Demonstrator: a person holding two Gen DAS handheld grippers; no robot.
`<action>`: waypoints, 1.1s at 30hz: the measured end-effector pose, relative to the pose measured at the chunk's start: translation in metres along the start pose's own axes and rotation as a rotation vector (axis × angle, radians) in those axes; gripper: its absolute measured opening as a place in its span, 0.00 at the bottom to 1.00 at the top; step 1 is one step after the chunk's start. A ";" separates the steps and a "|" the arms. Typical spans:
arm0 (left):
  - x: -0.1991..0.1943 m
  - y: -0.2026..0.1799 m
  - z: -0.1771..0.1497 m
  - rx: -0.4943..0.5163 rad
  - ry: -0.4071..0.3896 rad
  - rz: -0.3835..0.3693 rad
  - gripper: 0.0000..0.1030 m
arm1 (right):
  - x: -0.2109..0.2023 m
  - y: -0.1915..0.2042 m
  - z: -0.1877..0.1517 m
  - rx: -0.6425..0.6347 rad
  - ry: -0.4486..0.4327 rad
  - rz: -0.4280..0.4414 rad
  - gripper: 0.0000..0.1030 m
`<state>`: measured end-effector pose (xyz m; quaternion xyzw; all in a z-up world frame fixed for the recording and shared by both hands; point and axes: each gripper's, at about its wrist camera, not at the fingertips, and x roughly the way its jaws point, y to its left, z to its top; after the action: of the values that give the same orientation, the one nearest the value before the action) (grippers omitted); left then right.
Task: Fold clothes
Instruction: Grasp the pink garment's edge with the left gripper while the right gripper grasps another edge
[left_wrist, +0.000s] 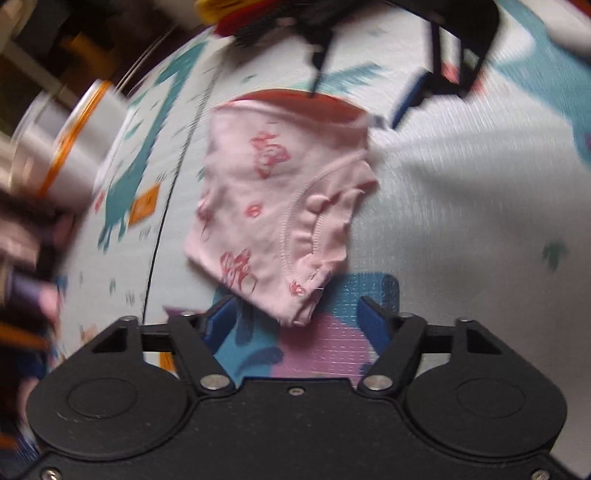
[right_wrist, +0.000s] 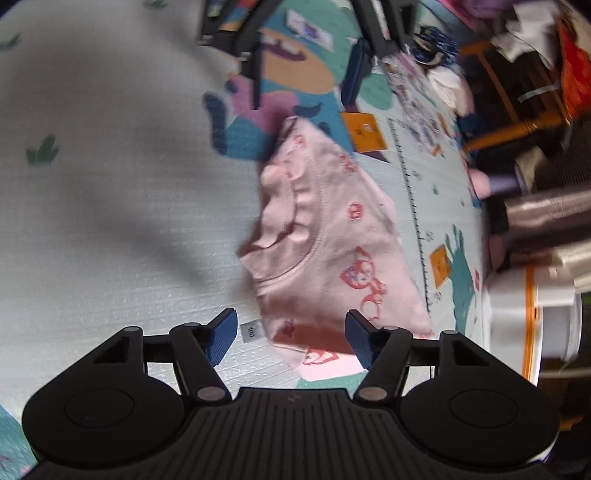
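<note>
The garment (left_wrist: 273, 206) lay flat on the play mat (left_wrist: 461, 192), partly folded. Both grippers, left (left_wrist: 299, 325) and right (right_wrist: 291, 336), hung over opposite ends, jaws spread, nothing pinched. I judged the next move: grasp the edges.

One pink garment (left_wrist: 273, 206), two hand-held grippers (left_wrist: 301, 321), perhaps one mat (left_wrist: 461, 192).

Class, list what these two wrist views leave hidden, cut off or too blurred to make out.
- Left wrist view: items beside the white container are motion-blurred.
- Right wrist view: the pink garment has its near edge behind the right hand-held gripper.
- Right wrist view: clutter at upper right is blurred.
</note>
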<state>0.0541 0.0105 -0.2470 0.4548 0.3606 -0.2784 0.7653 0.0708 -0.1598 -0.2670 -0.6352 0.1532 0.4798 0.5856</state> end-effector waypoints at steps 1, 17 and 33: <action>0.004 -0.003 -0.001 0.044 0.000 0.002 0.56 | 0.003 0.002 -0.001 -0.021 -0.001 -0.004 0.62; 0.033 0.001 0.001 0.169 0.044 0.016 0.44 | 0.014 -0.005 0.000 -0.016 -0.009 -0.017 0.54; -0.012 0.048 0.026 0.050 0.016 0.039 0.13 | -0.034 -0.097 -0.021 0.428 -0.033 0.057 0.04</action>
<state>0.0908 0.0088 -0.2051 0.4827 0.3506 -0.2688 0.7562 0.1362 -0.1652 -0.1858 -0.4841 0.2599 0.4629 0.6956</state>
